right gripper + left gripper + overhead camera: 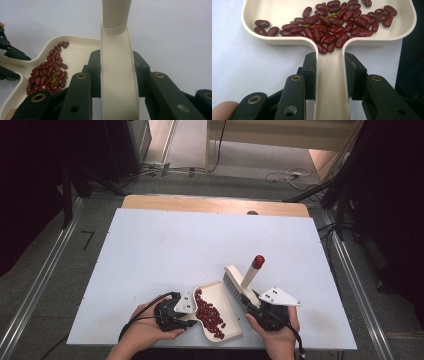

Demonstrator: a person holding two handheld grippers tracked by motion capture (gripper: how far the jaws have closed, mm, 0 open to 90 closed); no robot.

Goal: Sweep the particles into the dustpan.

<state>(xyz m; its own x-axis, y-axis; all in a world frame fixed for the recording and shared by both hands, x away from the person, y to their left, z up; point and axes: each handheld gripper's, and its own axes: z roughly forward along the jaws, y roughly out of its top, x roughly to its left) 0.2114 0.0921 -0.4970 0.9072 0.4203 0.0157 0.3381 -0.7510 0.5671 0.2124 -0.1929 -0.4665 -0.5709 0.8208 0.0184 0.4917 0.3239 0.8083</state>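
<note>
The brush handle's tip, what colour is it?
Red, on the brush handle's tip; the high view shows it best.

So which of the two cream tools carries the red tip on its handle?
The brush, held in the right gripper; its handle ends in a red cap. The dustpan has a plain cream handle and holds red beans.

One high camera looks down; two close claw cameras share the dustpan (287, 15) with it.

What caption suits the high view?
Left gripper holds a dustpan of red beans; right gripper holds a brush.
</note>
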